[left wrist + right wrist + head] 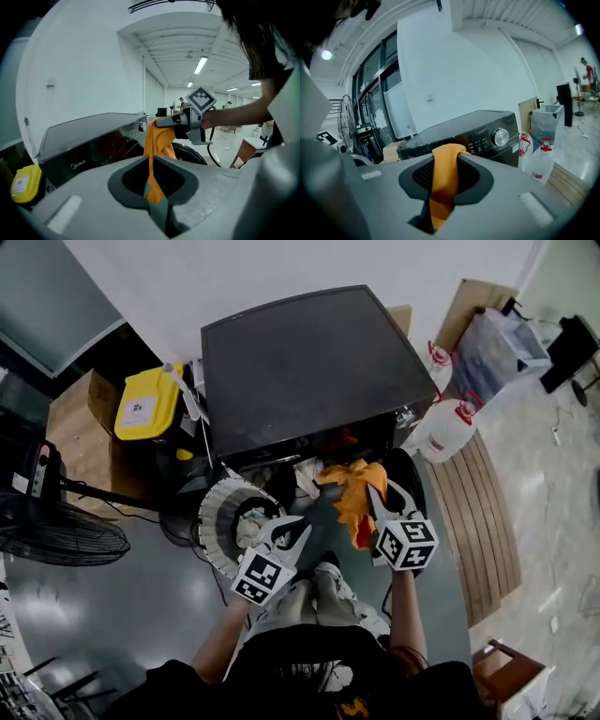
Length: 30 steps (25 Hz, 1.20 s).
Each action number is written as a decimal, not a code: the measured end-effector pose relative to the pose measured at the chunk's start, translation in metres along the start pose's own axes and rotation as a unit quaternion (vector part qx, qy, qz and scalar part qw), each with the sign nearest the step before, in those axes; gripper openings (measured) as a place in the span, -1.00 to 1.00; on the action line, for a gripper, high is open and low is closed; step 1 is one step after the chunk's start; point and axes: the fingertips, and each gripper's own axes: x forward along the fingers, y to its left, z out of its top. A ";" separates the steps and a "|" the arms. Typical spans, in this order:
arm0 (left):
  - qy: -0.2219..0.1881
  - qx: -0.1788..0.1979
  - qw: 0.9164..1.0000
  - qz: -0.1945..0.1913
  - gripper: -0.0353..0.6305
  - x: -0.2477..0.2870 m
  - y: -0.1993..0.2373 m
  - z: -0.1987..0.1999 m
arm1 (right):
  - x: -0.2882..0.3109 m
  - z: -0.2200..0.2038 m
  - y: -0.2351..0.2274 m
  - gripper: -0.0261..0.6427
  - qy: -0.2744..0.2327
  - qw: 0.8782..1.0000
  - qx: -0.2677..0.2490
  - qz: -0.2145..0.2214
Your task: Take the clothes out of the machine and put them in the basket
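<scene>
My left gripper (pixel 289 531) sits low in the centre of the head view. My right gripper (pixel 377 498) is just right of it and higher. Both point forward and slightly down, and each has its jaws pinched on the orange cloth (pixel 352 507). My forearms (pixel 405 610) run back to the lower edge.

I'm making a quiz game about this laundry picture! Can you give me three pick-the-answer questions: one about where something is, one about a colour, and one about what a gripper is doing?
1. Where is the yellow box? A on top of the machine; B beside the machine; C inside the basket.
2. What colour is the held cloth? A pink; B purple; C orange.
3. What is the right gripper doing? A open wide; B shut on the cloth; C shut on nothing.
Answers: 1 B, it sits at the machine's side; 2 C, it hangs orange in front of the machine; 3 B, the cloth is pinched between its jaws.
</scene>
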 end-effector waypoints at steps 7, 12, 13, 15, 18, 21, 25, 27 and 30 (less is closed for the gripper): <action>-0.002 0.004 1.000 0.006 -0.74 0.000 0.001 0.016 | -0.029 0.055 0.034 -0.65 -0.033 0.998 -0.025 0.053; 0.014 0.009 1.000 0.005 -0.47 0.009 -0.003 0.015 | -0.050 0.093 0.062 -0.65 -0.062 0.991 -0.048 0.105; 0.020 0.010 1.000 0.003 -0.41 0.011 -0.005 0.014 | -0.054 0.099 0.068 -0.65 -0.068 0.990 -0.051 0.117; 0.030 0.015 0.999 -0.002 -0.26 0.014 -0.006 0.011 | -0.059 0.112 0.081 -0.65 -0.081 0.985 -0.058 0.138; 0.031 0.011 0.999 -0.011 0.02 0.018 -0.005 0.014 | -0.061 0.133 0.099 -0.65 -0.100 0.979 -0.071 0.162; 0.011 -0.030 0.999 -0.022 0.25 0.020 -0.003 0.025 | -0.060 0.154 0.117 -0.65 -0.111 0.973 -0.082 0.187; -0.004 -0.047 0.999 -0.006 0.34 0.020 0.011 0.036 | -0.060 0.173 0.148 -0.65 -0.120 0.962 -0.098 0.224; -0.010 -0.053 0.999 0.001 0.34 0.019 0.017 0.037 | -0.061 0.178 0.167 -0.65 -0.124 0.957 -0.107 0.241; -0.033 -0.060 0.998 0.016 0.34 0.012 0.032 0.041 | -0.063 0.183 0.199 -0.65 -0.129 0.947 -0.120 0.267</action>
